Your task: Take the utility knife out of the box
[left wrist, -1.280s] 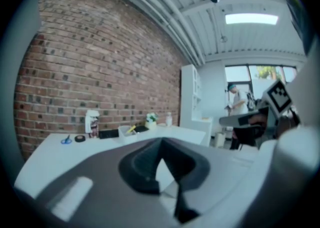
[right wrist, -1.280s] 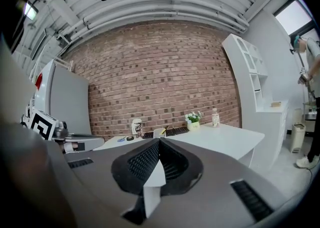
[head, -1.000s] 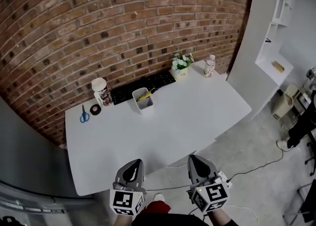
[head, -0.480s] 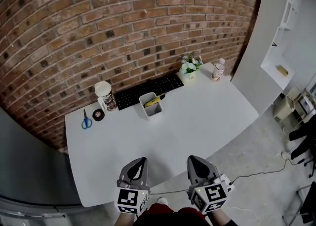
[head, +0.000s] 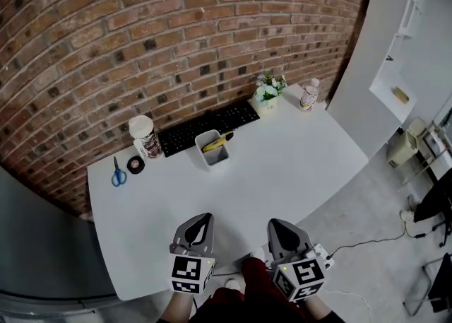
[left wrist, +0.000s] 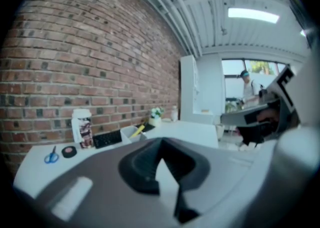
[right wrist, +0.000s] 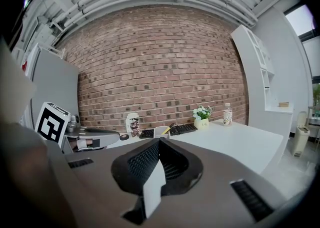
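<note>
Left claw [head: 202, 220] and right claw [head: 277, 225]: both are seen with jaws pressed together and nothing between them, side by side at the near edge of the surface [head: 282, 166]. They are well apart from the box [head: 218, 160].

Room for moving: a broad bare stretch of smooth white surface lies between the claws and the box. The other items are ranged along the far edge, against the rough brick wall [head: 141, 32]: blue-handled scissors [head: 116, 172], a black tape roll [head: 135, 165], a lidded printed cup [head: 145, 136], a flat black keyboard [head: 212, 123], a small flower pot [head: 268, 92] and a bottle [head: 308, 94]. The surface's corners are rounded, and the right edge drops to grey floor [head: 367, 244].

The box is small, white and open-topped, set just in front of the keyboard.

Utility knife [head: 214, 143]: yellow body, lying tilted inside the box. In the head view its long axis is seen running from lower left to upper right, the dark end over the rim on the keyboard side.
</note>
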Available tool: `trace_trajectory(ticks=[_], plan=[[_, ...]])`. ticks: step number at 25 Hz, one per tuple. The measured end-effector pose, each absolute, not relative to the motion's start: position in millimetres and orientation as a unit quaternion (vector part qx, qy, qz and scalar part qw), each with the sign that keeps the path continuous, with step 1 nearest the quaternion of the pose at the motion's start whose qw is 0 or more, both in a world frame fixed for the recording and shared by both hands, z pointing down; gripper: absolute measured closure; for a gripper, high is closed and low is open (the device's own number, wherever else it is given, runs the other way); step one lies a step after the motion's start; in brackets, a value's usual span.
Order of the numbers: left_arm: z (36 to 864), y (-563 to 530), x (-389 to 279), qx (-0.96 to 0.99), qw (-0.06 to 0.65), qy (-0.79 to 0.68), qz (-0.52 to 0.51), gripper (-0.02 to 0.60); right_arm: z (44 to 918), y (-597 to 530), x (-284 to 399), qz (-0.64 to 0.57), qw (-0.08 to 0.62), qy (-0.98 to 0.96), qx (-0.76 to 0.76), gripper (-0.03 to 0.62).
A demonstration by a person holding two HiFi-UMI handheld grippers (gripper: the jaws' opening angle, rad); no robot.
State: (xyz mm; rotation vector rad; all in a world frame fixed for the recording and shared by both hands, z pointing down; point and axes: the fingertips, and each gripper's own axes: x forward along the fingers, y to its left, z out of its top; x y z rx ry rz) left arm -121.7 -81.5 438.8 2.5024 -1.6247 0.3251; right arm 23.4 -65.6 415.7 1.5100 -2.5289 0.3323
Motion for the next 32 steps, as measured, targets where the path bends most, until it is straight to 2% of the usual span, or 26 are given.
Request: trace_trajectory(ticks=[14,32], plan=[[447.8,-151.4,-106.5,0.824,0.088,-0.549,0.11,0.557,425.1,-120.8,41.6,0.119,0.092,-0.853,0.499,0.586],[468.1,-267.1,-90.6,0.8,0.105,-0.571,0.152,0.433,445.0,-222.7,45.3,0.138,0.111,-0.873,0.455,0.586]])
